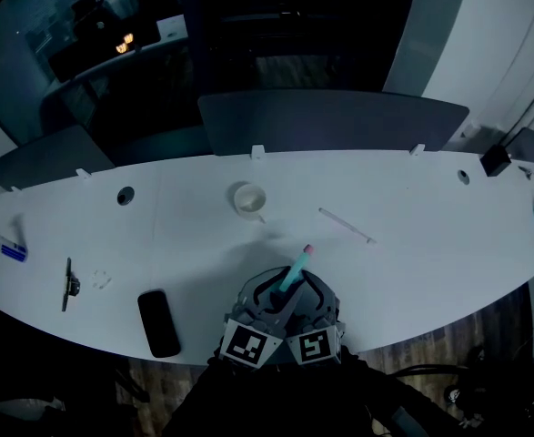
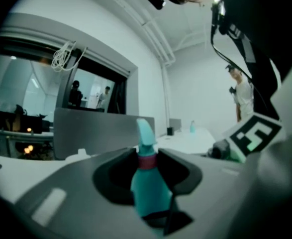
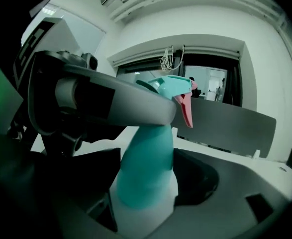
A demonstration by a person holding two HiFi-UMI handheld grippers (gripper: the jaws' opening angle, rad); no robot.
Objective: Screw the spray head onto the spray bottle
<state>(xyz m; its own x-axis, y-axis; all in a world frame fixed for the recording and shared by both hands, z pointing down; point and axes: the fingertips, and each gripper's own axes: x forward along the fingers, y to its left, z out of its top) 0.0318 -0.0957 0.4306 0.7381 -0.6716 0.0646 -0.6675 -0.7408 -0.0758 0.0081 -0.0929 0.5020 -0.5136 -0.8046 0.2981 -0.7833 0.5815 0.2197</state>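
With both grippers on it at the near edge of the white curved table (image 1: 412, 244), the teal plastic spray bottle (image 1: 293, 276) tilts away from the person.
The left gripper (image 2: 148, 166) clamps the neck just under the teal spray head with pink trigger (image 3: 173, 86), and the right gripper (image 3: 148, 183) clamps the body. Nearby but apart are a black flat phone (image 1: 158, 323) to the left, a white round cup (image 1: 248, 198) beyond and a thin pale rod (image 1: 346, 226) beyond on the right. Dark grey divider panels (image 1: 330, 121) stand along the far edge.
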